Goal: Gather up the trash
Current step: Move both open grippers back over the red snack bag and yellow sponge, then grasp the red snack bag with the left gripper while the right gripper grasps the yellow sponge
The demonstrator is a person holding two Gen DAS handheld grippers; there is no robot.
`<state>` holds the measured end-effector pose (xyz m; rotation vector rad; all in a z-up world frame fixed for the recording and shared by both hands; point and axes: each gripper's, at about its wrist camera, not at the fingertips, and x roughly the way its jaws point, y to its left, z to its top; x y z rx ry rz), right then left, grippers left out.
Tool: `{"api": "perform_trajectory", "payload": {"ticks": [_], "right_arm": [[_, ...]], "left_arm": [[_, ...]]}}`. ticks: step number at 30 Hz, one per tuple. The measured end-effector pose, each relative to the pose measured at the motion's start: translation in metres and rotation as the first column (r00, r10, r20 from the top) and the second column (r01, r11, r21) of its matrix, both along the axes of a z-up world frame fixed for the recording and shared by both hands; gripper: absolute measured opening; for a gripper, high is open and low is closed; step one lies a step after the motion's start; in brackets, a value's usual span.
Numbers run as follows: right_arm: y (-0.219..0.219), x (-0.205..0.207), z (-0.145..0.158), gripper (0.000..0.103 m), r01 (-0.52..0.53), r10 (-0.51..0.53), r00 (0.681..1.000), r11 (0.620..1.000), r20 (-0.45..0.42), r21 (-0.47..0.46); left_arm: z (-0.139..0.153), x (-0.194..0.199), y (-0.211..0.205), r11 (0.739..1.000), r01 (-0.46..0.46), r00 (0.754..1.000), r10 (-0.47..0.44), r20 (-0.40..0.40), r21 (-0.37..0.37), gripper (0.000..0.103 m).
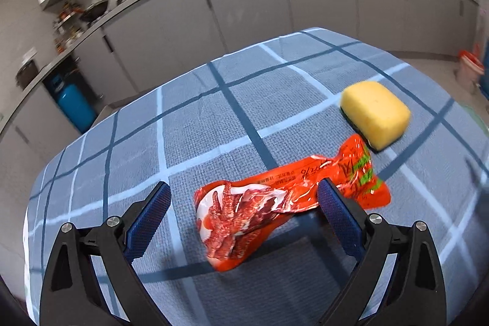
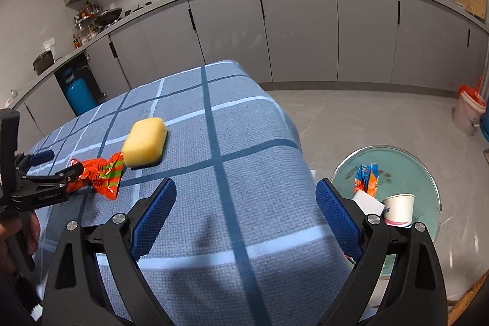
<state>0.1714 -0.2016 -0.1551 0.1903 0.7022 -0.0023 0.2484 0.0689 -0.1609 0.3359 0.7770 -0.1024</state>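
The red snack wrapper [image 1: 287, 203] lies crumpled on the blue checked cloth of the bench [image 1: 214, 118], and it looks like thin, glossy film: very light, limp, likely slippery, and apt to slide or fold away instead of resisting a pinch. The best hold, I judge, is across its twisted, narrowed middle, where the film is bunched and gives the pads something to bite. The left tool [image 1: 244, 203] stands wide open over it with nothing gripped; the wrapper lies between the jaws, its printed end nearer the left pad but clear of it, its middle passing behind the right pad, and whether that pad touches the film I cannot tell. Just beyond the wrapper's far end sits a yellow sponge [image 1: 376, 113], nearly touching it. Further right, the right tool [image 2: 246, 203] hangs over the bench's near corner, its jaws very wide, empty, with only cloth between them. Right again, on the floor beside the bench, a round teal bin [image 2: 406, 155] already holds an orange packet [image 2: 366, 177] and a paper cup [image 2: 397, 210].
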Motion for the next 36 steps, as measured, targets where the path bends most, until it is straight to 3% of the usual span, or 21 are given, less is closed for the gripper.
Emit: {"api": "perform_trajectory", "payload": {"ticks": [7, 10, 18, 23, 29, 33, 36], "right_arm": [[0.018, 0.0, -0.01, 0.093, 0.108, -0.111, 0.992, 0.993, -0.059, -0.055], [0.026, -0.003, -0.01, 0.093, 0.103, -0.106, 0.993, 0.993, -0.058, -0.051], [0.052, -0.004, -0.008, 0.098, 0.067, -0.07, 0.997, 0.995, -0.037, -0.07], [0.059, -0.003, -0.008, 0.098, 0.051, -0.054, 0.998, 0.996, -0.037, -0.068], [0.063, -0.003, -0.007, 0.098, 0.028, -0.03, 0.999, 0.998, -0.036, -0.058], [0.066, -0.002, -0.008, 0.098, 0.017, -0.019, 0.999, 0.999, -0.041, -0.048], [0.069, 0.0, -0.009, 0.098, 0.006, -0.008, 0.999, 0.999, -0.043, -0.046]], "left_arm": [[-0.001, 0.003, -0.01, 0.992, 0.125, 0.992, -0.126, 0.022, 0.035, 0.095], [-0.002, 0.002, -0.015, 0.979, 0.2, 0.98, -0.201, 0.008, 0.033, 0.095], [-0.012, 0.003, -0.017, 0.954, 0.297, 0.955, -0.297, -0.029, 0.035, 0.096], [-0.021, 0.017, -0.021, 0.956, 0.293, 0.953, -0.292, -0.076, -0.005, 0.096], [-0.028, 0.042, -0.009, 0.96, 0.217, 0.958, -0.244, -0.152, -0.175, 0.095], [-0.028, 0.044, 0.0, 0.949, 0.194, 0.954, -0.242, -0.177, -0.249, 0.069], [-0.03, 0.039, -0.001, 0.962, 0.185, 0.961, -0.22, -0.167, -0.202, 0.043]]}}
